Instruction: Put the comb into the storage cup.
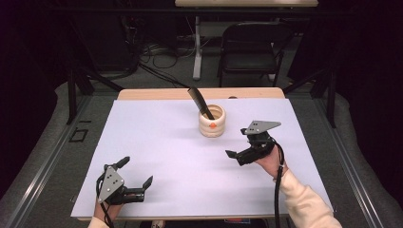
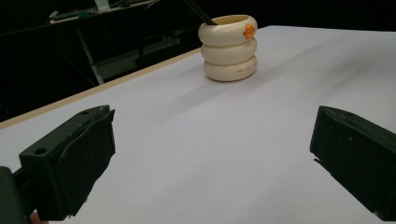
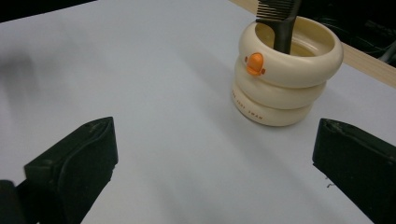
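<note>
comb [image 1: 199, 102]: upright in cup [image 1: 212, 124], leaning far-left | left claw [image 1: 138, 172]: apart | right claw [image 1: 237, 142]: apart

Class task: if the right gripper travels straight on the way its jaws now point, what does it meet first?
Probably the cream ringed holder with the black comb; it stands slightly right of centre ahead of the open right gripper, so it might pass close.

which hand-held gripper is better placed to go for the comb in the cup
Right, probably. The right hand-held gripper is open beside the cream cup holding the black comb. The left hand-held gripper sits at the near table edge, farther away.
</note>
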{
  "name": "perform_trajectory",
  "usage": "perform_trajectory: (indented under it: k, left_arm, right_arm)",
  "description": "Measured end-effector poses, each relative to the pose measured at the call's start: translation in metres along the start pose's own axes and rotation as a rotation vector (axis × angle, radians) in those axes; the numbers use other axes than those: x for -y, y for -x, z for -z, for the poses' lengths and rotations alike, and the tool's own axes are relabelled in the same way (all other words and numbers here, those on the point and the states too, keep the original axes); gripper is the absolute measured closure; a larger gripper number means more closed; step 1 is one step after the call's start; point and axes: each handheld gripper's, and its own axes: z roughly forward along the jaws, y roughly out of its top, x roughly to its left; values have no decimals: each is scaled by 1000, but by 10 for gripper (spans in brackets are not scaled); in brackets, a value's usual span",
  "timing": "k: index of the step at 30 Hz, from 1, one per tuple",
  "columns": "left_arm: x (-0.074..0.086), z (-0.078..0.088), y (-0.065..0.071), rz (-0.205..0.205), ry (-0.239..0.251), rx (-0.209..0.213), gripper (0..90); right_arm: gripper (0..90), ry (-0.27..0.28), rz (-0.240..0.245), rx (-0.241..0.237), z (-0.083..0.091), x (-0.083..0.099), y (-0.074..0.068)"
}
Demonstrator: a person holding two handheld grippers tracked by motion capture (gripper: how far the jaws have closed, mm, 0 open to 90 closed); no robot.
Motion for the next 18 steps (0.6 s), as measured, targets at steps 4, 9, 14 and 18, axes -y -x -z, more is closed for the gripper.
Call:
perform_trajectory:
  k: [4, 9, 14, 18]
  left_arm:
    - [0, 0, 0, 1, 0, 0, 1]
    - [0, 0, 0, 0, -1, 0, 1]
    - [0, 0, 0, -1, -1, 1, 1]
    - [0, 0, 0, -1, -1, 0, 1]
  right_arm:
    - [0, 2, 16, -8, 6, 3, -7]
    - [0, 10, 20, -8, 13, 7, -12]
    - [0, 4, 26, -9, 20, 12, -17]
    - [0, -2, 27, -9, 24, 17, -20]
